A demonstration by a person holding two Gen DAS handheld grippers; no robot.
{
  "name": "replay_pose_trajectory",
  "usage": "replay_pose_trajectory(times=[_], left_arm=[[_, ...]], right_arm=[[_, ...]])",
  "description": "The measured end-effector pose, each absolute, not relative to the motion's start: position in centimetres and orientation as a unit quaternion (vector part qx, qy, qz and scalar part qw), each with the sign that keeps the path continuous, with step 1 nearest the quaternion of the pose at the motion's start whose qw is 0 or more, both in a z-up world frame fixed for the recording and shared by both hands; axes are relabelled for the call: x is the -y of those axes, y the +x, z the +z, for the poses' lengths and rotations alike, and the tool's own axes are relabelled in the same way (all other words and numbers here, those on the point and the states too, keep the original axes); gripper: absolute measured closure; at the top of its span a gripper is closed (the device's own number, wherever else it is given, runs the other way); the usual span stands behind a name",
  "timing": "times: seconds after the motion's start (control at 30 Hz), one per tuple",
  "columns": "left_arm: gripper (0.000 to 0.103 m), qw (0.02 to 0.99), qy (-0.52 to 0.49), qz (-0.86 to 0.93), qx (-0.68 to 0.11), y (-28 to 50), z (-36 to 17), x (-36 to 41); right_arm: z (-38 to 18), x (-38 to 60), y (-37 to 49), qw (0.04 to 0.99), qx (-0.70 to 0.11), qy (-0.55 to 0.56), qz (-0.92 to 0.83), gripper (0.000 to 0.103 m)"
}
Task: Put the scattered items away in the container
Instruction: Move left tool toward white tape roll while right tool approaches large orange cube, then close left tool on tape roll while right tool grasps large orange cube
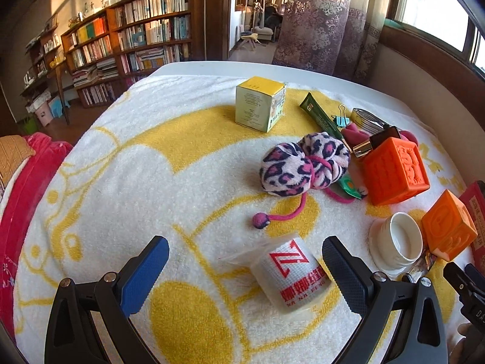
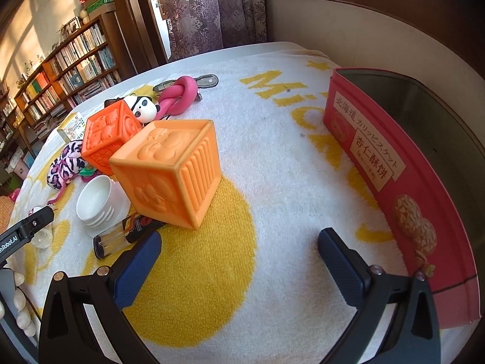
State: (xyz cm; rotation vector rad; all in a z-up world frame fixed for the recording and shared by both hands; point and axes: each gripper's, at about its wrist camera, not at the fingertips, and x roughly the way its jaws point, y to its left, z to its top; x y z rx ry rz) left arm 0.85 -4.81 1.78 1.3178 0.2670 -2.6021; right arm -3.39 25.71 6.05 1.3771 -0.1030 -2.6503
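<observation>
Barely started, I'd say: the red tin looks empty, while blocks, cup and toys still litter the towel; both hand-held grippers gape wide, holding nothing

The left gripper, with black arms and blue-padded fingers, is spread wide and low. The right gripper is likewise spread wide, its fingers clasping nothing.

Sunlit wall, wooden bookshelves, patterned curtains, window, open doorway
</observation>
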Motion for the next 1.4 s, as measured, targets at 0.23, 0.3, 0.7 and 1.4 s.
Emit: replay_pose_trajectory(times=[0.23, 0.3, 0.7, 1.4], left_arm=[[0.001, 0.096, 0.454, -0.883, -0.069, 1.5, 1.1, 3.9], [0.002, 0.090, 0.451, -0.886, -0.067, 1.8, 1.0, 3.5], [0.064, 0.057, 0.437, -0.894, -0.078, 2.1, 1.0, 2.8], [0.064, 0.028, 0.390, -0.916, -0.088, 4.1, 2.9, 2.4]], right_arm=[[6.5, -26.8, -3.3, 0.109, 0.091, 0.448, -0.883, 0.000], [6.6, -26.8, -3.2, 0.111, 0.094, 0.449, -0.881, 0.000], [6.9, -26.6, -2.8, 0.140, 0.106, 0.443, -0.879, 0.005], [7.7, -26.3, -3.1, 0.156, 0.135, 0.446, -0.871, 0.006]])
